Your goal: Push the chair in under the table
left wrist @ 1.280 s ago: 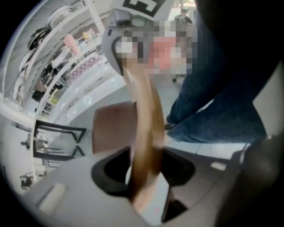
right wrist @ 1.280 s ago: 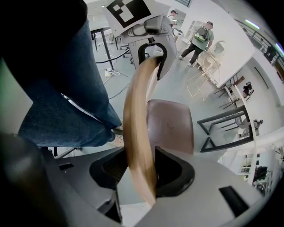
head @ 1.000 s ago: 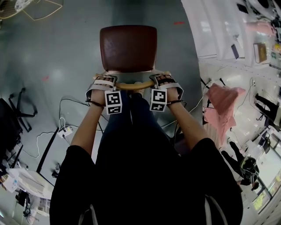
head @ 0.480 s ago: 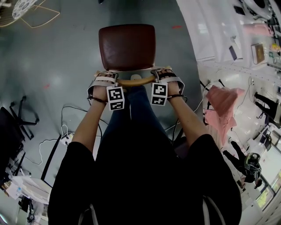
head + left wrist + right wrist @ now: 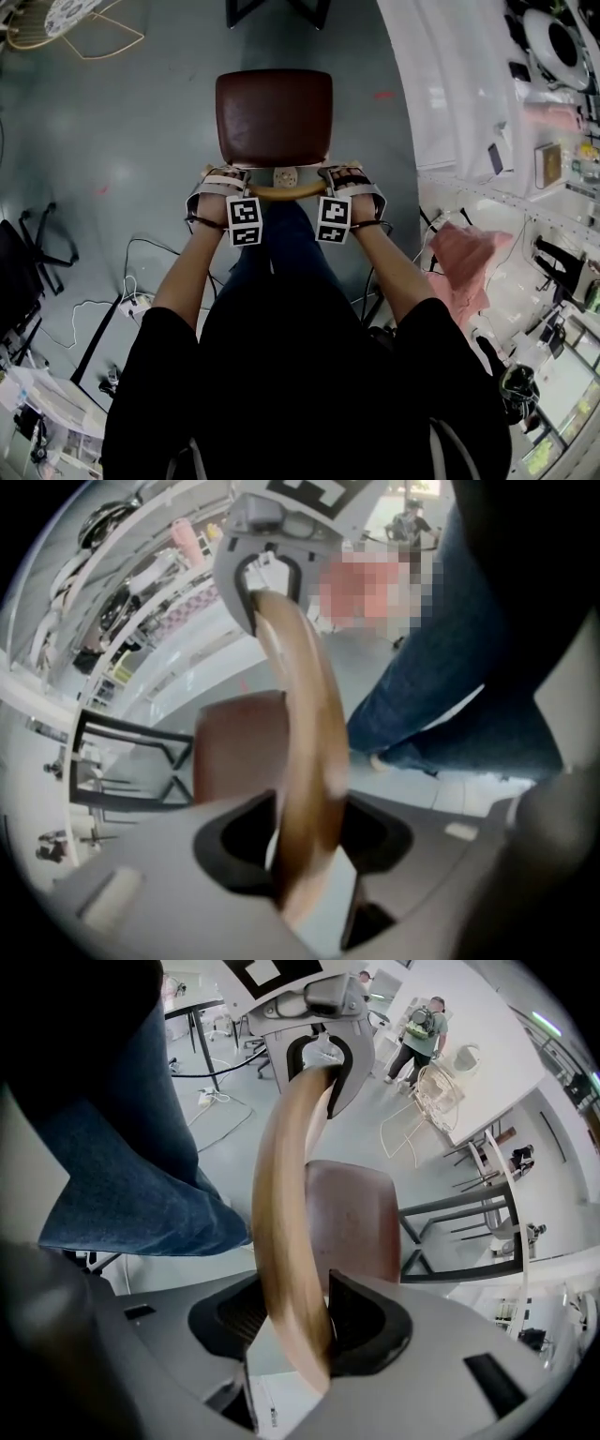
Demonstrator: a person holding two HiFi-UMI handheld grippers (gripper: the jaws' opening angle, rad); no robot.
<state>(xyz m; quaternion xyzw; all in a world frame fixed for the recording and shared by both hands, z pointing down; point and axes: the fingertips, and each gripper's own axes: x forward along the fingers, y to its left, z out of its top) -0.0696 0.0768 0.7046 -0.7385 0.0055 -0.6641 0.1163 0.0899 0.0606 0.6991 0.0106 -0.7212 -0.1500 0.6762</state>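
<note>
Head view: legs of the chair [image 5: 274, 117] hidden beneath it; dark frame [image 5: 232, 11] cut off by top edge. Left gripper view: backrest rail [image 5: 305, 761] blurred.

Chair seat [image 5: 274, 117] dark reddish-brown, curved backrest [image 5: 281, 192] pale tan wood — jeans [image 5: 122, 1147] blue, floor [image 5: 122, 141] a dull grey-green.

Floor [image 5: 122, 131]: grey-green, glossy, with light glare.
- Upper centre: chair [image 5: 274, 117] with a brown seat stands on it.
- Top edge, beyond the chair: black table frame [image 5: 277, 11], feet on the floor.
- Upper left corner: pale wire chair [image 5: 66, 28].
- Right of the chair: small red tape mark [image 5: 384, 95].
- Lower left: white power strip [image 5: 134, 302] among loose cables.
- Left edge: black stand [image 5: 47, 244].
</note>
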